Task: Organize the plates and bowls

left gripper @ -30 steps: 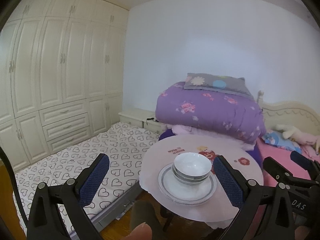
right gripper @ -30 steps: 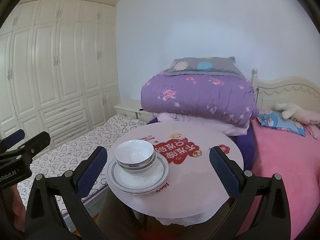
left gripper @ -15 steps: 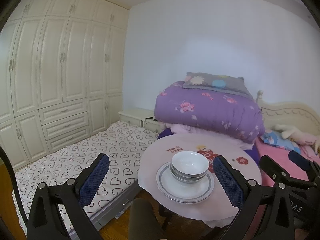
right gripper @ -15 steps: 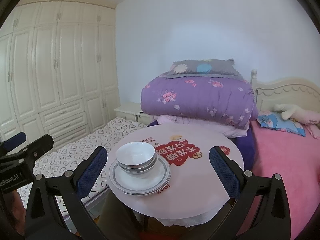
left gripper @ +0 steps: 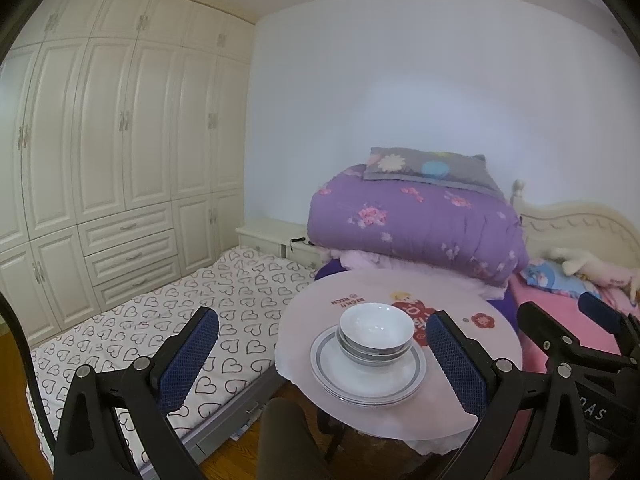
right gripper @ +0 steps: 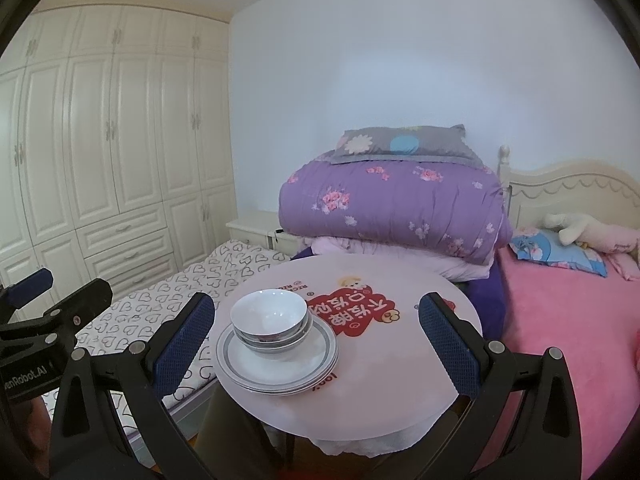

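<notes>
White bowls [left gripper: 376, 334] [right gripper: 269, 322] sit nested on a stack of grey-rimmed white plates [left gripper: 368, 376] [right gripper: 280, 364], at the near left part of a small round table [left gripper: 440, 296] [right gripper: 392, 360] with a pale pink cover. My left gripper [left gripper: 322, 354] hangs open, well short of the table, its blue pads wide apart and empty. My right gripper [right gripper: 316, 346] is open too, also held back from the stack. In the left wrist view the right gripper's black frame shows at the right edge.
A heart-patterned mattress [left gripper: 160, 320] lies left of the table, with white wardrobes [left gripper: 100, 140] behind. A folded purple quilt [right gripper: 392, 208] and pillow sit beyond the table; a pink bed [right gripper: 560, 320] lies right. A person's trouser leg [left gripper: 284, 440] is below.
Both grippers have risen and pulled back slightly, so the table and stack sit a little lower and farther off. The dishes have not moved and both grippers stay open.
</notes>
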Tool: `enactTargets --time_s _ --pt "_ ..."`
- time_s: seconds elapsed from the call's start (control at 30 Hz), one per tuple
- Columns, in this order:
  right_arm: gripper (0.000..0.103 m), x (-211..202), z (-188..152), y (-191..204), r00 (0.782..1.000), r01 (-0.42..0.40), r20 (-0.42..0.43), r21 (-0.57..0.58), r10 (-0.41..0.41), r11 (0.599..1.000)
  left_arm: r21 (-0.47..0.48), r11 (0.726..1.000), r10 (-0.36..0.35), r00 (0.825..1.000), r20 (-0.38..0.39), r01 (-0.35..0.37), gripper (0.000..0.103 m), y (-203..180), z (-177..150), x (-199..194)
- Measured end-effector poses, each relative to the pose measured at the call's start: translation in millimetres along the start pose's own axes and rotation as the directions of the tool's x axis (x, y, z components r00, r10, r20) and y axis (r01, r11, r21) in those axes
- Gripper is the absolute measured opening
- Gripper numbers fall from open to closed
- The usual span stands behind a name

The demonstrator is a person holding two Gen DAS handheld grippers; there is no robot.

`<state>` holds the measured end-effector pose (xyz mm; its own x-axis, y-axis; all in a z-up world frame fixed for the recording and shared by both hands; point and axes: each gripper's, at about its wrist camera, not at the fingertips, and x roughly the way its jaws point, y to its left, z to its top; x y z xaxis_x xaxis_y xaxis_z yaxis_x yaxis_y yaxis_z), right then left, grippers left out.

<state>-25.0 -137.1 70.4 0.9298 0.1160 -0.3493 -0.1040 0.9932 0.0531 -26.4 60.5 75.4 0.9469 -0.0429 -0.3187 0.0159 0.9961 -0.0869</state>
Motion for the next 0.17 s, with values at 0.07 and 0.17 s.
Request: enactTargets --time_s 0.07,0.17 --pt "0.103 -0.2 0.0 0.0 1.0 0.0 0.0 0.0 0.0 1.0 -0.003 1.0 -0.003 1.0 0.002 0.003 0.102 0.3 -0.2 -0.2" --pt "0.103 -0.3 0.1 0.1 1.0 0.0 0.001 0.0 0.0 1.0 -0.008 1.0 -0.015 1.0 -0.002 0.015 0.102 2.0 -1.1 0.5"
